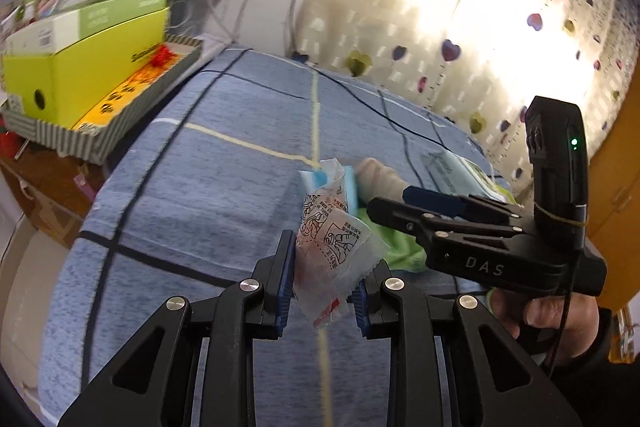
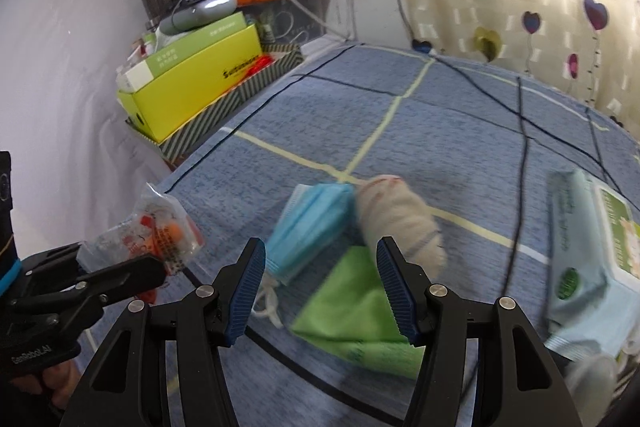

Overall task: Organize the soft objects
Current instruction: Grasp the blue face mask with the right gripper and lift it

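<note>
Your left hand-held gripper (image 1: 324, 281) pinched a crinkly clear plastic packet (image 1: 334, 247) with red print, holding it in the air above the bed (image 1: 200, 187). Your right hand-held gripper (image 2: 320, 287) was spread wide with nothing between its ribbed blue pads (image 2: 248, 291), hanging over the pile of soft things.

On the bed's blue woven cover with its dark and pale yellow grid lines, a pleated blue face mask (image 2: 312, 223) lay at about 11 o'clock from your right gripper, its white ear loops trailing toward you. Touching its right edge was a fuzzy cream-coloured roll (image 2: 400, 219). A flat, folded green cloth (image 2: 356, 311) lay just below both, between the right gripper's fingers. A soft rectangular pack of wipes (image 2: 592, 259) sat at 3 o'clock, near the bed's right edge, with a thin black cable (image 2: 520, 187) running beside it.

The far half of the cover, toward 12 o'clock, lay open. At 10 o'clock, a lime-green box (image 2: 192, 87) on a striped tray (image 2: 224, 115) stood along the bed's left edge.
</note>
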A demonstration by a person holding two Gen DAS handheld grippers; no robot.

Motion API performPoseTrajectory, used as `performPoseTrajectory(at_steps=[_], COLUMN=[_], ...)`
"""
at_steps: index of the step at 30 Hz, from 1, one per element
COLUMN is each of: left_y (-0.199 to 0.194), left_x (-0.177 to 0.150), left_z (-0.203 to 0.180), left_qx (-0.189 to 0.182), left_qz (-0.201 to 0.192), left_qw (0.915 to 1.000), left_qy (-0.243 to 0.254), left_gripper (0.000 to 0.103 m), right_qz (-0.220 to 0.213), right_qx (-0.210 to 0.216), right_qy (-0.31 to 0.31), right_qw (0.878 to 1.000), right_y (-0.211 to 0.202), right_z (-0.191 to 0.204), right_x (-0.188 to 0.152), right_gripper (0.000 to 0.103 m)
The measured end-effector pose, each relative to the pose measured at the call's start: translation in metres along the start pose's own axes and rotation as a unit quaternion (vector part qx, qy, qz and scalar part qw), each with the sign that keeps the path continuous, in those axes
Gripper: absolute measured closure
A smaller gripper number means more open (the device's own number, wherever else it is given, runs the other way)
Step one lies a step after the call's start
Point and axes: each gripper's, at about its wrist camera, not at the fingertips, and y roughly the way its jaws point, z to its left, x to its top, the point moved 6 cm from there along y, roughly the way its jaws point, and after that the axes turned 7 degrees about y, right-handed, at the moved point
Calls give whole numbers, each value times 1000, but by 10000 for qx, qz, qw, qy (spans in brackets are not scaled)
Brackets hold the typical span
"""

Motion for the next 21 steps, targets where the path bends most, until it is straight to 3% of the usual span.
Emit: performPoseTrajectory(at_steps=[9, 11, 16, 21], left_y=[9, 11, 15, 8], left_x=[-1, -1, -1, 0], left_z=[21, 22, 19, 13], left_qx=[-23, -35, -54, -16], left_qz=[35, 56, 82, 14], left_qw=[9999, 9999, 9999, 9999], left_qy=[-136, -146, -141, -115], left_gripper=[77, 77, 77, 77], right_qz=[359, 369, 346, 155], right_qx=[-162, -181, -142, -24], right_qy=[120, 114, 44, -25], right_qw=[9992, 9991, 9993, 9999], right_y=[49, 53, 50, 28], right_z=[4, 4, 7, 12], right_x=[5, 5, 4, 4], right_gripper=[68, 79, 91, 93])
